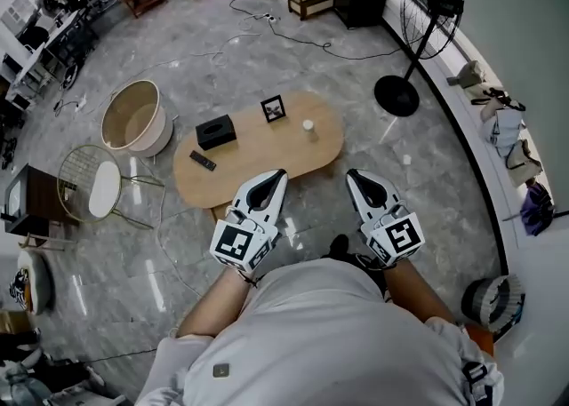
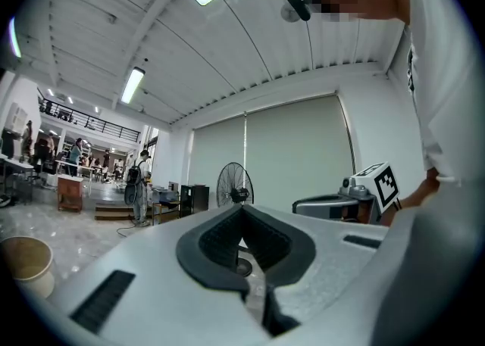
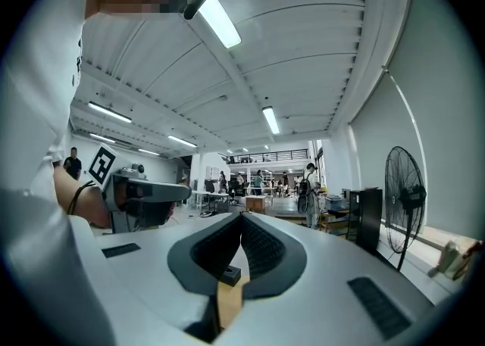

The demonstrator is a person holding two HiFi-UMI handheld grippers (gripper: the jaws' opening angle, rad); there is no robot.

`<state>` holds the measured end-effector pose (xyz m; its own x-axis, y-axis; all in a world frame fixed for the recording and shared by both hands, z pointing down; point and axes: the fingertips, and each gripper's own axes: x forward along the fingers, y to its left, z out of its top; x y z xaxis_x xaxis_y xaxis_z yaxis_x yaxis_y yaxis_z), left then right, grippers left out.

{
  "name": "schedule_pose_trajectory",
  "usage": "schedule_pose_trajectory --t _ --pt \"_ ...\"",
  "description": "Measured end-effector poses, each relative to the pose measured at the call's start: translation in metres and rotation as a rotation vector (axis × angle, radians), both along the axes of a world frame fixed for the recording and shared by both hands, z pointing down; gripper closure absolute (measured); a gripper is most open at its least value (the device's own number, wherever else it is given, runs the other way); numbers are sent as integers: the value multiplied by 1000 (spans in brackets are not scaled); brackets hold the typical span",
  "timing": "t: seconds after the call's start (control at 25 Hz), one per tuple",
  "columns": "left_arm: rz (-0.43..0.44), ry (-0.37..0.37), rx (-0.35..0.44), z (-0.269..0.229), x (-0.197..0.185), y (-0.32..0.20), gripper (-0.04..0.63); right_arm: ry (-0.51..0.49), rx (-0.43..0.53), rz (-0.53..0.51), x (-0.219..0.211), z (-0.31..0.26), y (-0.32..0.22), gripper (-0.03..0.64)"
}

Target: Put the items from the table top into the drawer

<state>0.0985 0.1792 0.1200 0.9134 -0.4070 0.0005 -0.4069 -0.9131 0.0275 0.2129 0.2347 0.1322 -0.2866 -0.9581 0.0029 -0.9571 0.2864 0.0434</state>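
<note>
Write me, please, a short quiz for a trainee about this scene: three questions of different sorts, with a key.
1. True or false: the black rectangular box lies on the oval wooden table.
2. Which thing stands nearest the small black picture frame? A) the flat black remote control B) the small white cylindrical container C) the black pedestal fan
3. Fill in: the jaws of the left gripper and of the right gripper are both ____, with nothing between them.
Key: 1 true; 2 B; 3 shut.
</note>
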Motion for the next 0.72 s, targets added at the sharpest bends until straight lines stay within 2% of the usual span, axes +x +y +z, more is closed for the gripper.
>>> schedule_pose_trajectory --t 0.2,0.4,0.72 --pt "7 -8 3 2 73 -4 586 -9 -4 -1 74 2 -2 591" --pt "-2 -7 -7 1 125 -9 586 -10 -15 -9 129 0 -2 591" --pt "-11 -33 -29 10 170 -22 586 -39 -42 -16 177 10 -15 591"
